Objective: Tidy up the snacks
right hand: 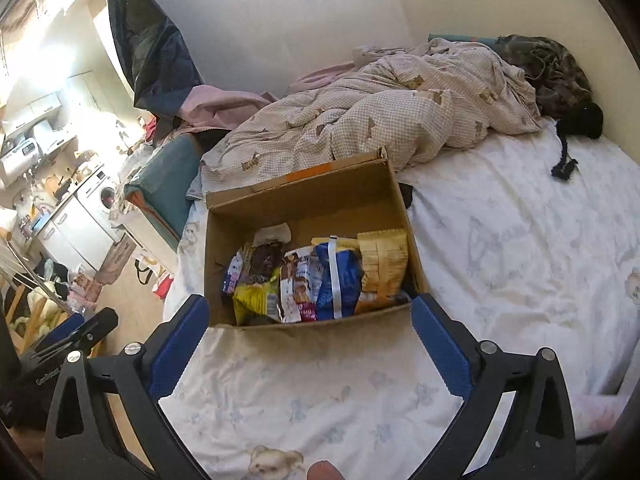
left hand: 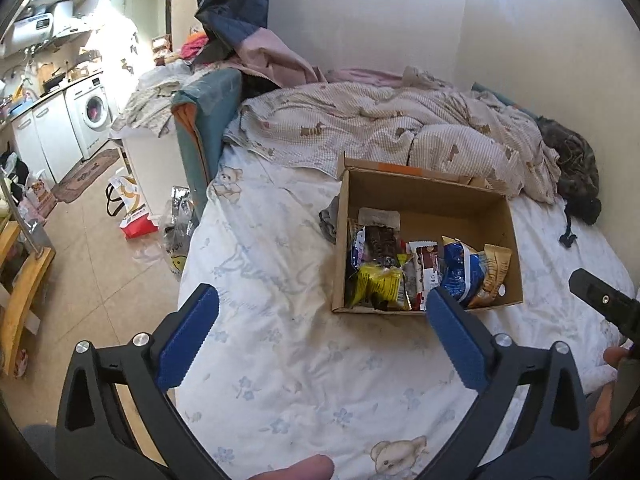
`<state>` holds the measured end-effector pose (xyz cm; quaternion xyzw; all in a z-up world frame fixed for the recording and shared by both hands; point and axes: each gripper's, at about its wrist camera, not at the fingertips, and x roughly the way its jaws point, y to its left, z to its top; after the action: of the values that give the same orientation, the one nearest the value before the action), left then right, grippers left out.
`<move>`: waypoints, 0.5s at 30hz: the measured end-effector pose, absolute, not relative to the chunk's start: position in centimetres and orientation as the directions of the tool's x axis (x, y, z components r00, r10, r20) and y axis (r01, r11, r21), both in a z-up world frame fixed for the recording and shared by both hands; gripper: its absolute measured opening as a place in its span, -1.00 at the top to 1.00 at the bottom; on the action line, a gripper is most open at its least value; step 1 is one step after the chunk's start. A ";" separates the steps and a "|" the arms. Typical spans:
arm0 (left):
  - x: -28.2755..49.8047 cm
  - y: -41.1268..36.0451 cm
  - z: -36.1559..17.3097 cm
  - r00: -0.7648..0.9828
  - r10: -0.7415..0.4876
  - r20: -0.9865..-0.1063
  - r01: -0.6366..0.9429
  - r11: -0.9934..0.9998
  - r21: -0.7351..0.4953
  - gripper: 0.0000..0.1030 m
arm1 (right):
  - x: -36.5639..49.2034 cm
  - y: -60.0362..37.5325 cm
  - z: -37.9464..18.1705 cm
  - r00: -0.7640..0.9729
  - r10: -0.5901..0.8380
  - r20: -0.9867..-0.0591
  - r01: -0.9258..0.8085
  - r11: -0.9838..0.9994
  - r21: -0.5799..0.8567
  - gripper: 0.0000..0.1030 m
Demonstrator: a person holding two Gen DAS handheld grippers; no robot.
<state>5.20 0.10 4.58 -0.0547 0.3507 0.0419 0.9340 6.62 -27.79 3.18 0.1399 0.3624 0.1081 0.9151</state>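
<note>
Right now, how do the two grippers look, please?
Both the left gripper and the right gripper have black frames with triangular cut-outs, silver round bolts, and blue fingers with ridged, toothed inner edges. No cables show.

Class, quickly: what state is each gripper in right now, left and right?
Left gripper: open, holding nothing, over the white floral bedsheet.
Right gripper: open, holding nothing, in front of the brown cardboard box of snack packets.

Matt cardboard box [right hand: 304, 200], glossy snack wrappers [right hand: 336, 280]
</note>
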 end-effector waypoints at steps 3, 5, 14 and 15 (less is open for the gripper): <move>3.9 0.4 4.7 0.756 0.056 -0.652 -0.143 0.986 -0.081 -0.99 | 5.2 -27.8 2.9 0.729 0.278 -0.626 -0.100 0.947 0.304 -1.00; 3.0 0.5 4.7 0.769 0.034 -0.639 -0.134 0.985 -0.108 -0.99 | 4.5 -27.9 2.6 0.731 0.282 -0.621 -0.109 0.947 0.302 -1.00; 2.7 -0.1 3.0 0.760 0.032 -0.649 -0.121 0.988 -0.093 -0.99 | 3.1 -26.1 1.5 0.770 0.180 -0.612 -0.102 0.982 0.160 -1.00; 2.8 -0.2 2.7 0.753 0.035 -0.657 -0.123 0.989 -0.088 -0.99 | 3.2 -25.8 1.3 0.769 0.179 -0.613 -0.104 0.982 0.156 -1.00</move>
<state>2.82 -0.19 2.74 -0.0627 0.3487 0.0423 0.9342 3.25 -25.83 1.34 0.0565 0.3311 0.0754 0.9389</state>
